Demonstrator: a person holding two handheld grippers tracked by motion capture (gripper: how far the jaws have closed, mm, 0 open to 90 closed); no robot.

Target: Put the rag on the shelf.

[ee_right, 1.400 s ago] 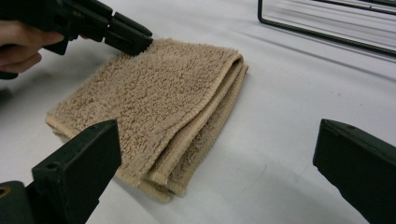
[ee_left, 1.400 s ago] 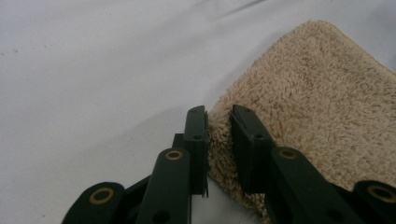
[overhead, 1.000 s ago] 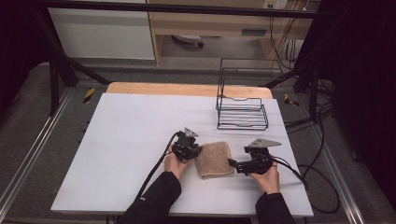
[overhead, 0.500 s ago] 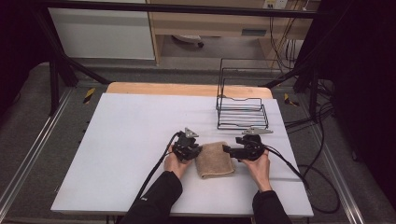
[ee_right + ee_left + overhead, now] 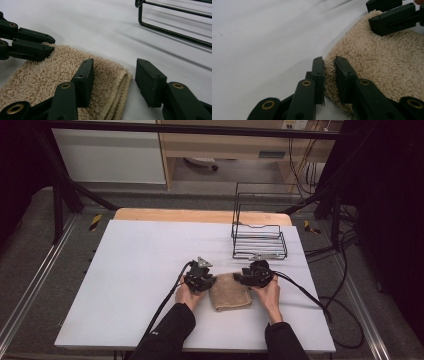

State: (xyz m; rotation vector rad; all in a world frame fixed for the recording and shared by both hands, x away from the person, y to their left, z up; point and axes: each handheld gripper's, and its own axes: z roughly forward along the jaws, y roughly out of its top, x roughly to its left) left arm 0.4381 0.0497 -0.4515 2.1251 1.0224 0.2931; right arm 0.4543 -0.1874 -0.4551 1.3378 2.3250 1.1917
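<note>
A folded tan towel point(image 5: 230, 294) lies on the white table point(image 5: 140, 270) between the two hands. In the left gripper view, my left gripper point(image 5: 329, 65) is shut on the towel's point(image 5: 382, 62) near edge, with pile squeezed between its jaws. In the high view it point(image 5: 213, 281) sits at the towel's far left corner. My right gripper point(image 5: 115, 65) is open and straddles the towel's point(image 5: 50, 77) folded corner, one jaw over the pile and the other over bare table. In the high view it point(image 5: 241, 279) is at the far right corner.
A black wire rack point(image 5: 259, 241) stands just behind the right hand, its base bars point(image 5: 175, 32) close ahead of the right gripper. Cables trail from both grippers off the table's front and right. The table's left half is bare white surface.
The right gripper has moved left and forward from beside the towel onto its far right corner. The left gripper has stayed in place on the towel.
</note>
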